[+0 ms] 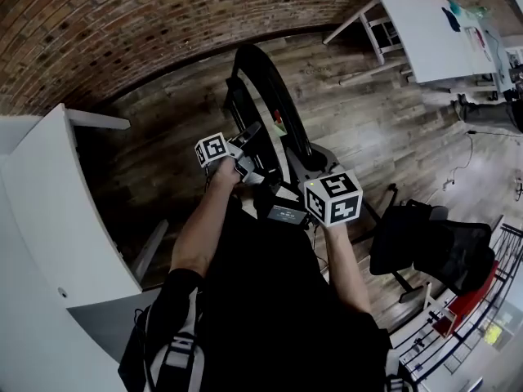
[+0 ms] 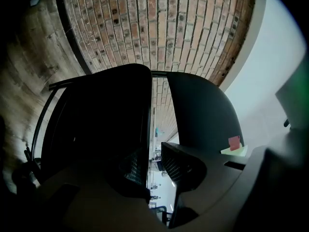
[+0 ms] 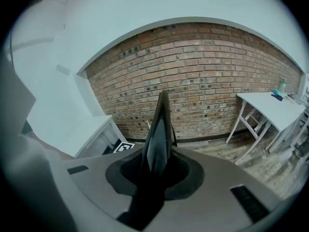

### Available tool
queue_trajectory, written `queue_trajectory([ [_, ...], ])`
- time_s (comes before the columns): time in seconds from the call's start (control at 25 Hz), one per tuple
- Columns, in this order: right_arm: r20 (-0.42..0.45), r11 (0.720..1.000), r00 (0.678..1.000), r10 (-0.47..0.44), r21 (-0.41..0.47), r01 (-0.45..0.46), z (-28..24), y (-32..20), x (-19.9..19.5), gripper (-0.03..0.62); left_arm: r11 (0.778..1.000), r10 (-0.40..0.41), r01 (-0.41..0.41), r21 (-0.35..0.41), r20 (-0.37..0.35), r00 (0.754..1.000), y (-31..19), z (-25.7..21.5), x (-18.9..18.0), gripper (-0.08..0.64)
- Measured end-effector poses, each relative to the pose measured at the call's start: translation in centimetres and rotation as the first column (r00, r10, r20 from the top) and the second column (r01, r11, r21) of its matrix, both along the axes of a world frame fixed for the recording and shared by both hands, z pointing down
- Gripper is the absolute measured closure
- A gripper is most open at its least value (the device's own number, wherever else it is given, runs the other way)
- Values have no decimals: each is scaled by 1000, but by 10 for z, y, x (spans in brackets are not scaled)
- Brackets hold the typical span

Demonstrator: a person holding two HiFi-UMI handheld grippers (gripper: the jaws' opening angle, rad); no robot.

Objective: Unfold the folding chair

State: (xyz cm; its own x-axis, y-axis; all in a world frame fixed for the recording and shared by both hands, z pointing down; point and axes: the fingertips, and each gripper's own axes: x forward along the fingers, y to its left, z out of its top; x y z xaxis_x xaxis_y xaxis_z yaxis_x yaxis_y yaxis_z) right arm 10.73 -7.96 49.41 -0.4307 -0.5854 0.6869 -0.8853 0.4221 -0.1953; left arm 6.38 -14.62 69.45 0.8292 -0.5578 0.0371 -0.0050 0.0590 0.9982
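Observation:
The black folding chair (image 1: 274, 96) stands on the wood floor in front of me, close to the brick wall. In the head view my left gripper (image 1: 248, 137) reaches level at the chair's upper part. In the left gripper view two dark chair panels (image 2: 101, 120) fill the picture with a narrow gap between them. The left gripper (image 2: 154, 166) stands open, and bright background shows between its pads. My right gripper (image 1: 274, 198) is lower and tilts down. In its own view the right gripper (image 3: 157, 170) is shut on a thin glossy edge of the chair (image 3: 159, 129).
A black office chair (image 1: 433, 247) stands at the right, and a white table (image 1: 433, 23) at the far right by the wall. A white desk (image 1: 49, 219) runs along my left. The brick wall (image 3: 203, 71) is close behind the folding chair.

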Motion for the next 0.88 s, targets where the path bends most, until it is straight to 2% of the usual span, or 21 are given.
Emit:
queue_trajectory([
  [0.28,1,1000,1000,17,-16,-17,19,2,1,515,1000,8,-7,-21,36,999,1,19,0,469],
  [0.48,16,998,998,59,-28,-59,22,18,6,517,1000,8,-8,-23,9,1000,14,20,0,469],
  [0.68,16,997,998,66,-28,-65,24,25,7,517,998,-56,56,-25,-28,998,18,23,-5,471],
  [0.88,28,990,991,130,-62,-128,25,25,8,517,998,-47,47,-28,2,999,17,24,-4,471],
])
